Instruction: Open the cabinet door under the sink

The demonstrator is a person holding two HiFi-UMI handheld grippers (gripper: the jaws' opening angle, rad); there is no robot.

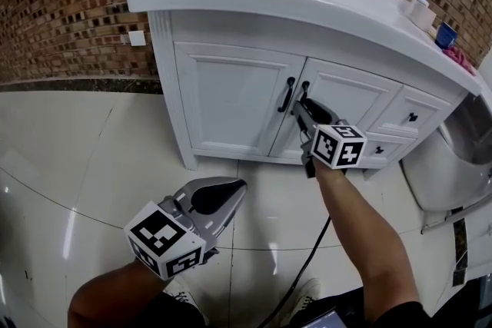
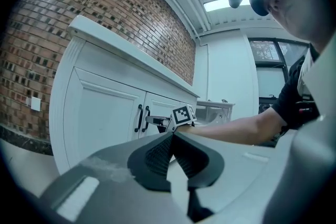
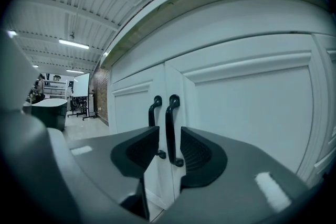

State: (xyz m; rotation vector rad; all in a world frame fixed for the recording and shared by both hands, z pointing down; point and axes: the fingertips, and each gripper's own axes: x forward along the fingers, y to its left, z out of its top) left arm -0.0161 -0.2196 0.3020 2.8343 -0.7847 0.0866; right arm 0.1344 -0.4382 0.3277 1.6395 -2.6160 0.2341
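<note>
Your left gripper [image 1: 233, 193], 7 o'clock, clenched empty; right gripper [image 1: 300, 106], jaws apart, straddles black bar handle [image 3: 169, 128] on white cabinet door [image 3: 252, 113].

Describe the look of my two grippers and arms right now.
Both the left gripper and right gripper have grey bodies with black ribbed pads, and each carries a white cube with black square markers. A black cable hangs below the right forearm, which is bare under a black short sleeve.

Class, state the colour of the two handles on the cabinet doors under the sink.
The handles are black, on white doors; clearest in the right gripper view.
</note>
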